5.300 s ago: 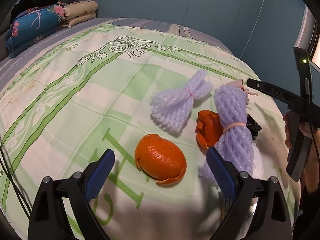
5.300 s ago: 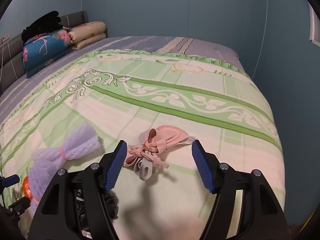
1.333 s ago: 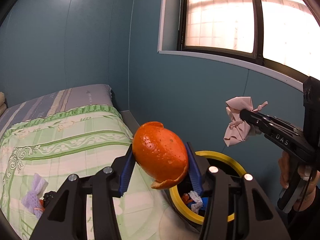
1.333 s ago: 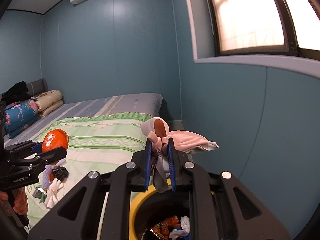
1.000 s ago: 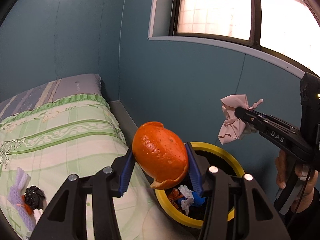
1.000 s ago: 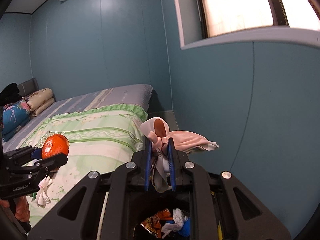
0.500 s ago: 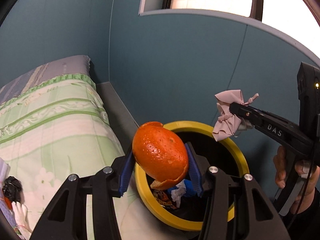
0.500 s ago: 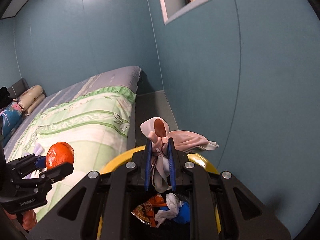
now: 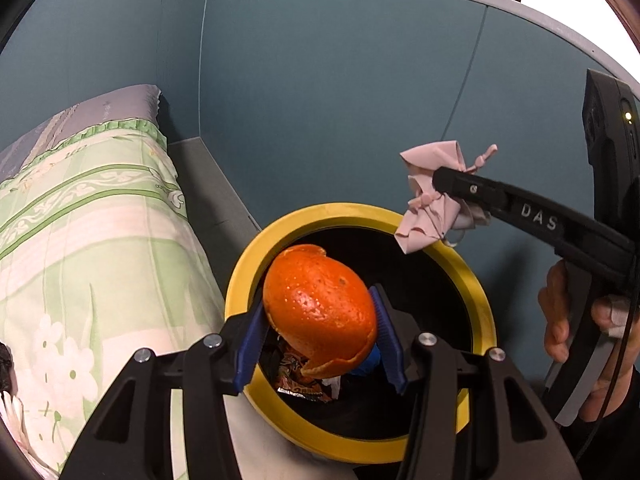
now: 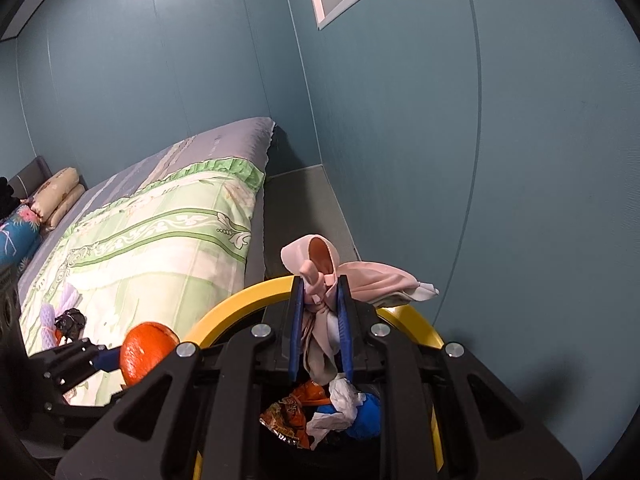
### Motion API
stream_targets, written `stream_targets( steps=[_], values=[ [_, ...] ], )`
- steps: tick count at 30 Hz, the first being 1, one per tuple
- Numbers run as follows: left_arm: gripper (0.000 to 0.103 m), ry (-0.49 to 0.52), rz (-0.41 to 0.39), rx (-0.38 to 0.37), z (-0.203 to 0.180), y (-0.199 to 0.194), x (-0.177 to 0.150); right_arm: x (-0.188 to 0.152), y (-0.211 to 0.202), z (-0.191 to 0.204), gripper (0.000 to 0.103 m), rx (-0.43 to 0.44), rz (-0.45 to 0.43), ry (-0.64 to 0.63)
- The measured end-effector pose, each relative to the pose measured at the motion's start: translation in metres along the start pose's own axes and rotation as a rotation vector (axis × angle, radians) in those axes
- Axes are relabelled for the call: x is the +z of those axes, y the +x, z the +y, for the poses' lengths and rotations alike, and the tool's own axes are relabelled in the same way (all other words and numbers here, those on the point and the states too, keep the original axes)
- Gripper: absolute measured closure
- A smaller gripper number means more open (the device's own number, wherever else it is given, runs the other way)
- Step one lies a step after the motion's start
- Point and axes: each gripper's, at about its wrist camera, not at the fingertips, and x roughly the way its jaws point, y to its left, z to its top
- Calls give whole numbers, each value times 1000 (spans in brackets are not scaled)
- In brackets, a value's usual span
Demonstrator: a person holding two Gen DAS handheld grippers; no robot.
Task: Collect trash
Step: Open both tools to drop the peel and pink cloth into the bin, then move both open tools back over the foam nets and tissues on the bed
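Note:
An orange peel [image 9: 320, 304] sits between the blue pads of my left gripper [image 9: 320, 332], right over the mouth of the yellow-rimmed black bin [image 9: 248, 280]. The jaws are opening, and the pads still touch the peel on both sides. My right gripper [image 10: 320, 320] is shut on a knotted pink cloth [image 10: 372, 276] above the bin's far rim [image 10: 232, 312]. Seen from the left wrist, the pink cloth [image 9: 432, 208] hangs from the right gripper's tip [image 9: 440, 176] over the rim. Wrappers and crumpled paper [image 10: 332, 412] lie inside the bin.
The bed with its green patterned quilt [image 9: 100, 220] runs along the bin's left side. Purple foam netting [image 10: 52, 316] and a small black object [image 10: 70, 320] lie on it. A teal wall [image 10: 440, 160] stands close behind the bin. A person's hand [image 9: 560, 320] holds the right gripper's handle.
Both grippers have come down and tipped toward the bin, which now fills the lower view. The left jaws stand slightly wider around the peel. The cloth stays clamped.

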Motion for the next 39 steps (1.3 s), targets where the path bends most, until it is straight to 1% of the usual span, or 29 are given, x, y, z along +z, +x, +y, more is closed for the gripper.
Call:
stream_targets(
  steps=[1, 2, 3, 5, 10, 19, 24, 27, 29, 35, 39],
  values=[
    [41, -2, -2, 1, 1, 0, -1, 0, 0, -1, 86, -4, 1, 0],
    [33, -8, -12, 11, 2, -2, -2, 1, 1, -1, 81, -8, 1, 1],
    [28, -15, -25, 14, 3, -4, -3, 1, 1, -2, 79, -7, 2, 5],
    [27, -22, -32, 7, 5, -8, -5, 1, 1, -4, 72, -10, -2, 18],
    [25, -33, -43, 26, 16, -16, -3, 3, -3, -3, 68, -6, -7, 24],
    [25, -79, -95, 83, 52, -45, 3, 11, -22, 14, 68, 21, -53, -4],
    [24, -98, -132, 141, 74, -67, 9, 15, -39, 33, 67, 56, -87, -43],
    [23, -121, -153, 177, 94, -85, 12, 18, -46, 49, 66, 80, -105, -71],
    [23, -135, -171, 209, 107, -99, 13, 20, -49, 60, 62, 99, -113, -86],
    [18, -174, -221, 308, 147, -140, 15, 24, -55, 96, 60, 156, -122, -133],
    [15, -207, -243, 372, 174, -167, 13, 23, -54, 126, 58, 215, -116, -171]
  ],
)
